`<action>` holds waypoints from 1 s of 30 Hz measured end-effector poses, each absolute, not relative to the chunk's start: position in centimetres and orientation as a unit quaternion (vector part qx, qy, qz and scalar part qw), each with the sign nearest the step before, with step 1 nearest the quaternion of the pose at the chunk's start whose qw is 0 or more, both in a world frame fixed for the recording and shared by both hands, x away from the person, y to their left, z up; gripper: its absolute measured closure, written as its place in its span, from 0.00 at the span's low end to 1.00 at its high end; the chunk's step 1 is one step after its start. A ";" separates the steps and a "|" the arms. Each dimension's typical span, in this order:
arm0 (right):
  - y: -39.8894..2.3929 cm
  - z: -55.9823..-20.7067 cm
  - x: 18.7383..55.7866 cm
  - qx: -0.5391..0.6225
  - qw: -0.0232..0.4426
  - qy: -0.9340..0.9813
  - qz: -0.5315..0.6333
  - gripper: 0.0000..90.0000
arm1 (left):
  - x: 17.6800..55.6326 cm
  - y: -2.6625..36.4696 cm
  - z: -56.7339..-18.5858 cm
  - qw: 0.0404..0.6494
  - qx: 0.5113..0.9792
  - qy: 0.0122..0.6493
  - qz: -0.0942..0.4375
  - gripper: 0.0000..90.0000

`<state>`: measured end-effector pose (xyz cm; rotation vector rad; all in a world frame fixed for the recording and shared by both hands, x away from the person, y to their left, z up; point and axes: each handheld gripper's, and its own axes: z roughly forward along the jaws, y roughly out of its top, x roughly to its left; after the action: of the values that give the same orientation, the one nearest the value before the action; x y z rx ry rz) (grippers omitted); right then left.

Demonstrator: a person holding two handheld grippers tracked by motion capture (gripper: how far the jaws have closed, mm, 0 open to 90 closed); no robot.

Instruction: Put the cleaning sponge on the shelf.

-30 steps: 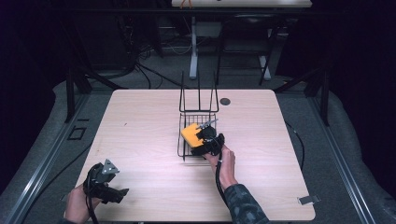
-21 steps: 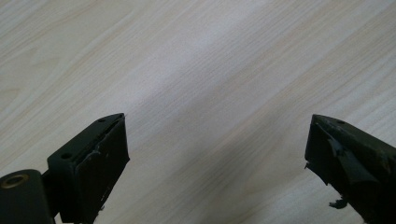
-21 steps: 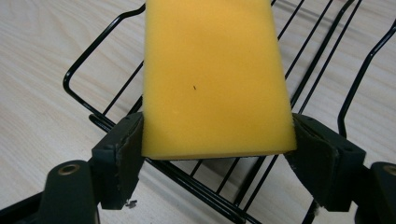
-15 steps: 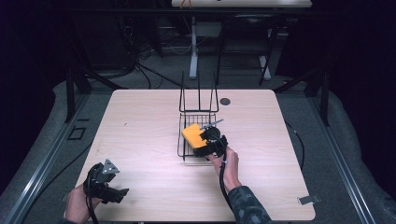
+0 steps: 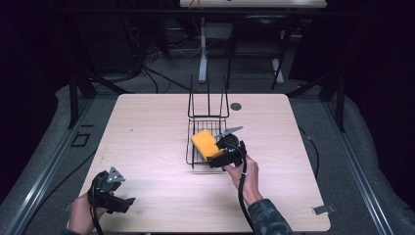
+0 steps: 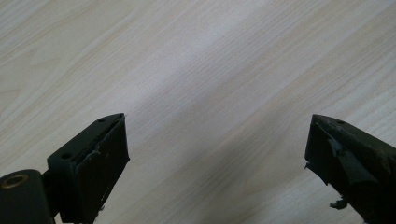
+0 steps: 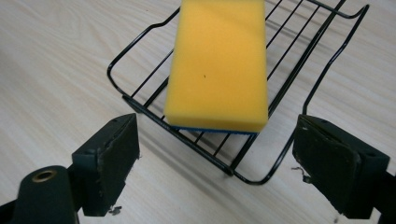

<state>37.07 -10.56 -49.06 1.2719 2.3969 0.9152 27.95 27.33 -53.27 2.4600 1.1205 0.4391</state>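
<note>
A yellow sponge (image 5: 205,143) with a blue underside (image 7: 218,60) lies flat in a black wire rack (image 5: 195,154) at the table's middle. My right gripper (image 5: 221,157) hovers at the rack's near right corner, open, its jaws spread wide with the sponge just beyond them and nothing between (image 7: 217,165). At the table's near left corner my left gripper (image 5: 122,203) rests in a hand, open over bare wood (image 6: 217,161).
The rack (image 7: 289,84) has tall upright wires (image 5: 209,98) at its far end. A small dark round disc (image 5: 236,105) lies on the table behind it. The light wooden table (image 5: 147,132) ends close to both hands at the front edge.
My right gripper has let go of the sponge and drawn back toward the rack's near right corner, leaving it flat in the rack. The left gripper has stayed put.
</note>
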 end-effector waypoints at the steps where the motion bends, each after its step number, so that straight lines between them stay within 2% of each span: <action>1: -10.6 -49.1 37.1 0.440 0.139 0.829 0.317 0.16 | 27.9 27.3 -53.3 0.200 0.880 0.401 0.157 0.07; 15: -14.4 -45.7 32.3 0.408 0.171 0.831 0.338 0.14 | 28.0 27.3 -53.3 0.198 0.880 0.402 0.158 0.07; 23: -16.7 -45.6 30.1 0.410 0.183 0.831 0.329 0.14 | 28.0 27.2 -53.3 0.198 0.881 0.401 0.157 0.07; 30: -20.0 -47.0 27.9 0.431 0.187 0.826 0.312 0.14 | 28.0 27.1 -53.4 0.196 0.880 0.401 0.161 0.07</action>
<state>27.92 -19.95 -47.04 1.2143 2.3249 0.8779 28.03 27.12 -53.37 2.4657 1.1243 0.4498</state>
